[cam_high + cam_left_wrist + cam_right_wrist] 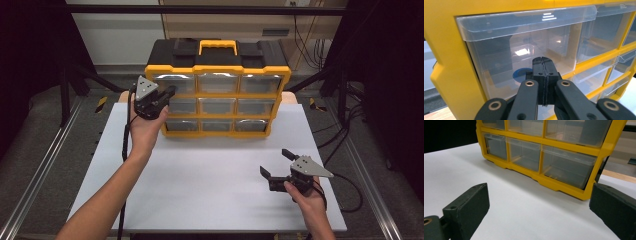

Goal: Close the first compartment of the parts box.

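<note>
**Left claw closed at the top-left drawer, right claw wide over the table**

Forearms enter the high view from 6 o'clock. Right gripper (pixel 276 165) sits low at about 4 o'clock on the white table (pixel 210 170), held in the right hand (pixel 305 192). Its jaws stand wide apart with nothing between them; in the right gripper view they frame bare tabletop, and the organizer's bottom row lies well beyond.

Left gripper (pixel 171 91) is raised at about 10 o'clock, gripped by the left hand (pixel 145 125), its tips against the left column of the yellow drawer organizer (pixel 218 70). In the left gripper view the jaws are pressed together, pad against pad, holding nothing, just in front of the clear top-left drawer (pixel 524 47). Whether the tips actually touch the drawer face cannot be told. A blue round object (pixel 520 75) shows through the clear plastic, at about 9 o'clock from the tips.

Organizer stands upright at 12 o'clock on the table, three by three drawers.
</note>
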{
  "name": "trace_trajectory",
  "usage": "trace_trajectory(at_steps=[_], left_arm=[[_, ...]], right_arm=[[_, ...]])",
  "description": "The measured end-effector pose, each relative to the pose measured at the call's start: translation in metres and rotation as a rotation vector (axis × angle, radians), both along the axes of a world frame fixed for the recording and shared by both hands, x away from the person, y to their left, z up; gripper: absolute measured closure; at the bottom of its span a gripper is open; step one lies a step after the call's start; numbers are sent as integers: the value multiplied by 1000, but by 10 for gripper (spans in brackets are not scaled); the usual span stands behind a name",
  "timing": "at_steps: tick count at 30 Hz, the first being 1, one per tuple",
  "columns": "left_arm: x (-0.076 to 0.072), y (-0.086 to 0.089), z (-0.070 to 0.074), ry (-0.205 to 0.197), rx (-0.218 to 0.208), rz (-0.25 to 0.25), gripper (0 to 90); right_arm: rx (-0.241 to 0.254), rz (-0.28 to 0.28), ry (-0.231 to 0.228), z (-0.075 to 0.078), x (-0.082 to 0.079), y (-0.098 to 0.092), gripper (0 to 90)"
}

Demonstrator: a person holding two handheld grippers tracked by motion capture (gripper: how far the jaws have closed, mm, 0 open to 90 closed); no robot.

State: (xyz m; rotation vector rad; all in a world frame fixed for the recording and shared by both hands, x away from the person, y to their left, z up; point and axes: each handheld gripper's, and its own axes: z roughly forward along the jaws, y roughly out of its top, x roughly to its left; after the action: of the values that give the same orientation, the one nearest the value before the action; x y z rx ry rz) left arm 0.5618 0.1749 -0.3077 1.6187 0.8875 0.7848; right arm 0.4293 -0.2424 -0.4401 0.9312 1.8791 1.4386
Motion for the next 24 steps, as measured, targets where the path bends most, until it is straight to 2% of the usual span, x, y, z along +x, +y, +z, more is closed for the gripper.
trace_trajectory(at_steps=[24], left_arm=[[5,-4,3,-7,22,7,900]], right_arm=[[4,-2,3,0,0,0,33]])
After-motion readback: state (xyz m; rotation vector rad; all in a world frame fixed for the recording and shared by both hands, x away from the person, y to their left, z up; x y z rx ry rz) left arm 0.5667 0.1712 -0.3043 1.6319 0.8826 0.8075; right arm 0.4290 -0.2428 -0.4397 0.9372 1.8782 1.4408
